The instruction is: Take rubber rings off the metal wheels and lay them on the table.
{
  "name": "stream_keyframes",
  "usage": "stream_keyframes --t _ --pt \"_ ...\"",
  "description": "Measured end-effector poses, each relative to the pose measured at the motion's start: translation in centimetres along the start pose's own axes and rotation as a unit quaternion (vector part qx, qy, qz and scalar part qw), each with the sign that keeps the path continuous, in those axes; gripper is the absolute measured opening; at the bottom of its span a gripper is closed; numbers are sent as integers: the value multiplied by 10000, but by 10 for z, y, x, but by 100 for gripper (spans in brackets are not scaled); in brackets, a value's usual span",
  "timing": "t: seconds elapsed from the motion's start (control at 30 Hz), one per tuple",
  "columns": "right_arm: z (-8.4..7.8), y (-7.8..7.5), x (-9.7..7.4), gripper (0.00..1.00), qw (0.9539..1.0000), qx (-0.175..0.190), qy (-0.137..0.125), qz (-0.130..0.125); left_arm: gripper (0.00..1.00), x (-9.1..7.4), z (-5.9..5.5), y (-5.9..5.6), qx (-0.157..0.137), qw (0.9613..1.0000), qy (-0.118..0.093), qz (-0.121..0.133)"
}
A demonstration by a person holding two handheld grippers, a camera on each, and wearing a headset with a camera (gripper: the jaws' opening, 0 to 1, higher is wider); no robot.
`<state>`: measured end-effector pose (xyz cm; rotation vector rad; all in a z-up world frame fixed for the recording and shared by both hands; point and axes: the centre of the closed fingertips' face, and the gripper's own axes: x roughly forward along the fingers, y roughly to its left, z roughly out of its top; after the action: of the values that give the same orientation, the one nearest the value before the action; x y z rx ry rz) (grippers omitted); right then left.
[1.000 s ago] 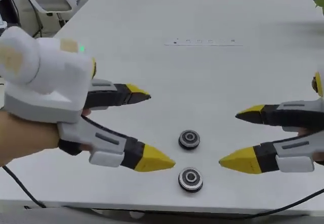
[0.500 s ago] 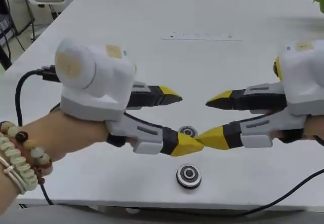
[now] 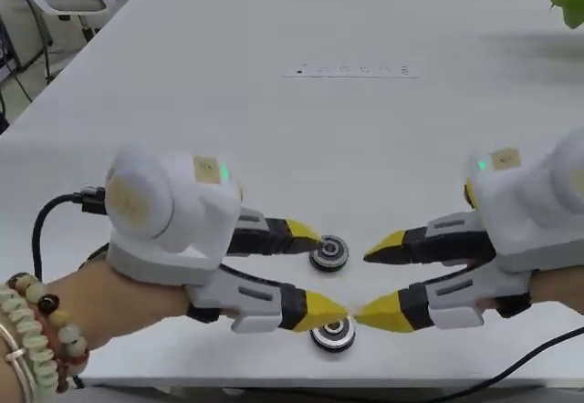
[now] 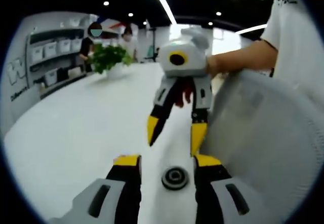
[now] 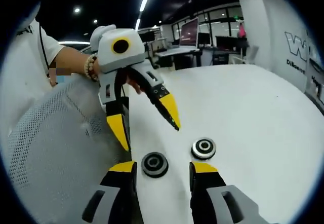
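Left gripper (image 3: 329, 273) and right gripper (image 3: 362, 284) dropped together.
Both wide open; black-ringed round metal wheel (image 5: 154, 164) lies between right jaws.

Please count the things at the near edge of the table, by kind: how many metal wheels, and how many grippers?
Metal wheels: 2 (far wheel, near wheel)
Grippers: 2 (left gripper, right gripper)
Total: 4
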<state>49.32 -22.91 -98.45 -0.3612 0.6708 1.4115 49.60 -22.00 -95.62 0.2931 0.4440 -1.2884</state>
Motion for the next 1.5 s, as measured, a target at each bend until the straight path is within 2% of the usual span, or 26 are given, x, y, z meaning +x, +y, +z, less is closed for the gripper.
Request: stream_keyframes --t 0.07,0.17,0.23,0.37,0.43,0.5,0.73,0.8,0.83,0.87,0.93,0.97,1.03,1.2,1.37,1.5 --pt "-6 3 4 38 9999 -56 119 68 38 4 -5 -4 23 9999 76 -75" --pt "-9 8 9 36 9996 -133 177 182 33 7 -17 -6 143 9993 306 -138" --pt "-10 8 10 34 9996 -133 208 166 31 9 -24 -6 200 9987 442 -140" --pt "-12 8 15 33 9996 -96 203 192 26 11 -28 -1 226 9984 518 -39" --pt "-13 7 17 32 9996 -80 212 156 24 12 -29 2 95 9987 505 16" --pt "-14 6 18 32 9997 -49 193 161 24 13 -31 1 41 9987 503 -18" --pt "-18 9 24 29 9995 -77 250 194 20 19 -36 -5 164 9978 634 -106" --pt "-23 11 26 28 9990 -113 368 240 19 20 -41 -7 212 9969 746 -148" --pt "-24 12 26 28 9988 -139 402 249 18 21 -47 -9 300 9953 896 -191" --pt "-24 13 27 28 9987 -157 419 259 17 25 -41 -7 337 9968 699 -193" --pt "-24 13 27 28 9986 -178 419 264 15 25 -44 -4 282 9962 815 -127" --pt "-23 12 27 28 9987 -193 408 251 15 26 -42 -4 365 9963 763 -135" --pt "-22 11 26 27 9988 -199 390 215 14 26 -43 -3 300 9962 802 -142" --pt "-22 5 26 27 9990 -212 388 84 14 26 -42 0 378 9965 709 -234" --pt "-22 -1 27 26 9990 -223 369 -80 14 27 -40 11 285 9977 617 -78" --pt "-20 -9 28 26 9990 -172 318 -256 14 26 -40 11 219 9983 529 -48"
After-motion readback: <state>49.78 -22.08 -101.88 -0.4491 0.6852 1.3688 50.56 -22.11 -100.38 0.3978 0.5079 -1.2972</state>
